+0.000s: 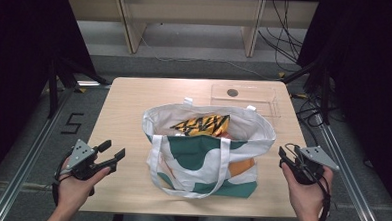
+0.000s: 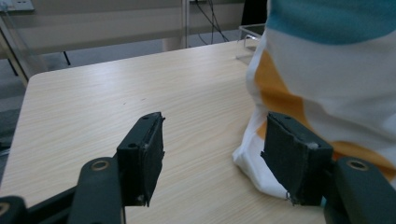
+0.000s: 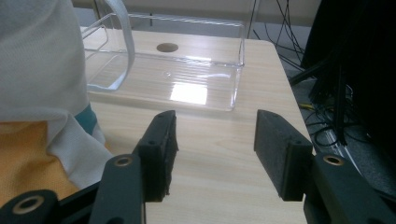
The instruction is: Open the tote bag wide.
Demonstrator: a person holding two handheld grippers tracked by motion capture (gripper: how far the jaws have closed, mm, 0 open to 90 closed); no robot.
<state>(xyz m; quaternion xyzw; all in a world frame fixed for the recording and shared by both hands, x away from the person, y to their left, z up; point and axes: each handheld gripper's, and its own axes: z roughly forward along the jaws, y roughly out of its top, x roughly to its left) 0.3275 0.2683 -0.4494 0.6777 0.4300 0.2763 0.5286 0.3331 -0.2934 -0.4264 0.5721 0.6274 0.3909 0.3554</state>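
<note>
Bag [image 1: 207, 151] between both hand-held grippers.

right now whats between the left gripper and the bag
Only bare table between the left gripper and the bag, seen in the high view.

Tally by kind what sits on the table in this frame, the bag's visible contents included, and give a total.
Tote bag: 1
Yellow-and-black snack packet inside the bag: 1
Clear plastic tray: 1
Total: 3

Anything deeper in the bag is hidden. Both grippers, left and right, are held open beside the bag and are not counted.
</note>
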